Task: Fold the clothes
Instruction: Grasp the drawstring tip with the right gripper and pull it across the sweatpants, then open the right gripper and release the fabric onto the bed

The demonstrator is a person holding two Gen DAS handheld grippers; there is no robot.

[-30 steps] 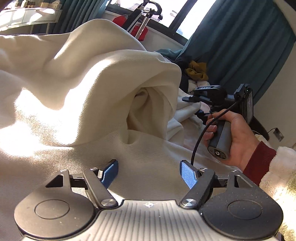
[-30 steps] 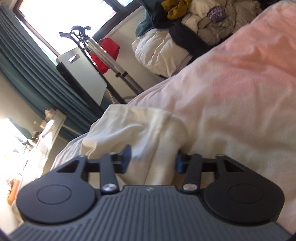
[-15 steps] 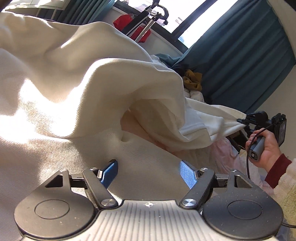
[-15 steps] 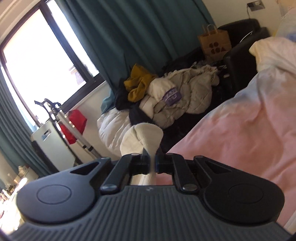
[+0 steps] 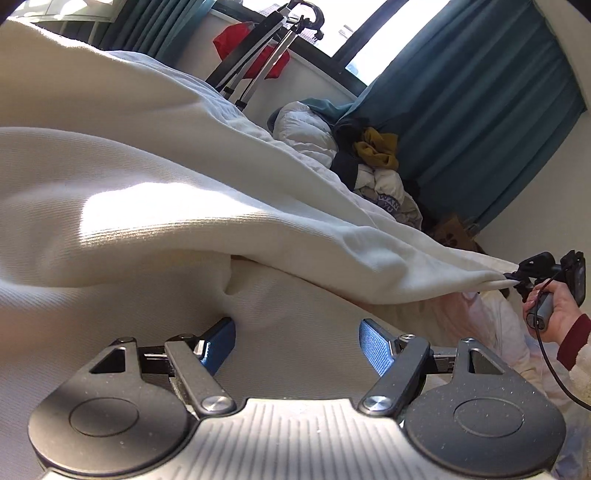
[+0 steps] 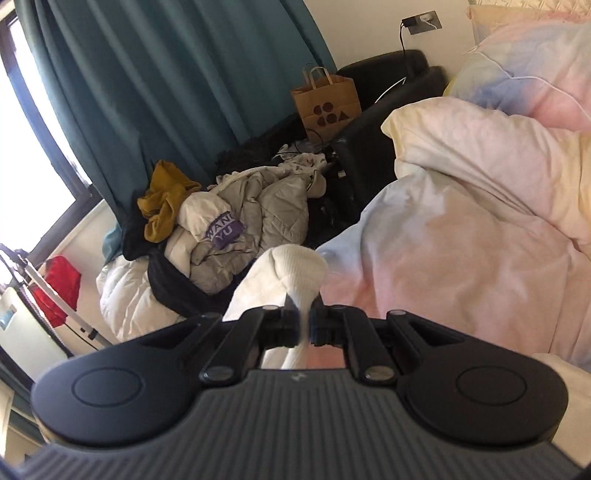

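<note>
Both differ: right gripper [image 6: 303, 326] pinches cream garment [image 6: 291, 269]; left gripper [image 5: 297, 341] gapes.

Heavy teal curtains [image 6: 155, 92] hang beside a bright, dark-framed window [image 5: 376, 44], and sunlight falls into the room. A black leather armchair [image 6: 373, 122] holds a brown paper carrier bag [image 6: 327, 99] below a wall socket [image 6: 423, 20], next to a heap of jackets and a mustard-yellow garment [image 6: 166, 199]. The bed's pastel pink-and-yellow duvet [image 6: 480, 206] lies rumpled.

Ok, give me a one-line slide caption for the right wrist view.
Right gripper shut on a bunched end of the cream garment, held above the pastel duvet.
</note>
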